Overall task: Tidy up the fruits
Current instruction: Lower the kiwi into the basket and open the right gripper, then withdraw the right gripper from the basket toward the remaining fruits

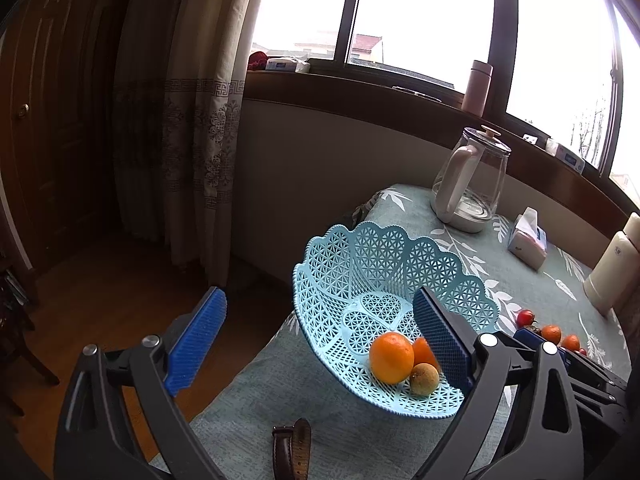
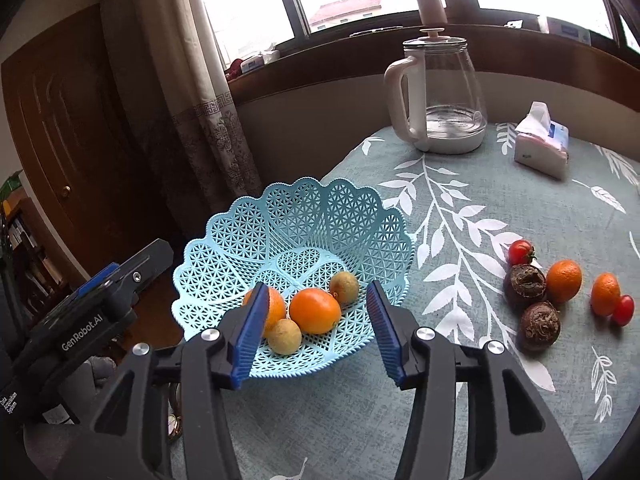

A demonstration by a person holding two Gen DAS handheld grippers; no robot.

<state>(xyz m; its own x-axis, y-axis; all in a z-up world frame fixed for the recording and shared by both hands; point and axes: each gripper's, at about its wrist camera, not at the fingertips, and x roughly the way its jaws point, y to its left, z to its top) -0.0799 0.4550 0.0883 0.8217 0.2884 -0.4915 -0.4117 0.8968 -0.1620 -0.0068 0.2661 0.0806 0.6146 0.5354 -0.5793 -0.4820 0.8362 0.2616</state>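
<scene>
Four fruits already sit in the pale blue lattice basket (image 2: 296, 232) at the table's left edge: two oranges (image 2: 315, 310) and two small yellow-green fruits (image 2: 284, 336). The left gripper (image 1: 320, 344) hovers over that edge, its blue pads wide apart and empty, the right-hand pad crossing in front of the basket's contents. The right gripper (image 2: 316, 334) hangs just short of the basket, pads likewise spread and gripping nothing. The fruit not yet gathered lies well to the right on the leaf-print tablecloth (image 2: 460, 360): two dark water chestnuts (image 2: 538, 325), two tangerines (image 2: 563, 280) and two cherry tomatoes (image 2: 520, 251), clustered close together. By position the right gripper is the nearer one, and the coming reach would probably swing rightward, away from the basket.
</scene>
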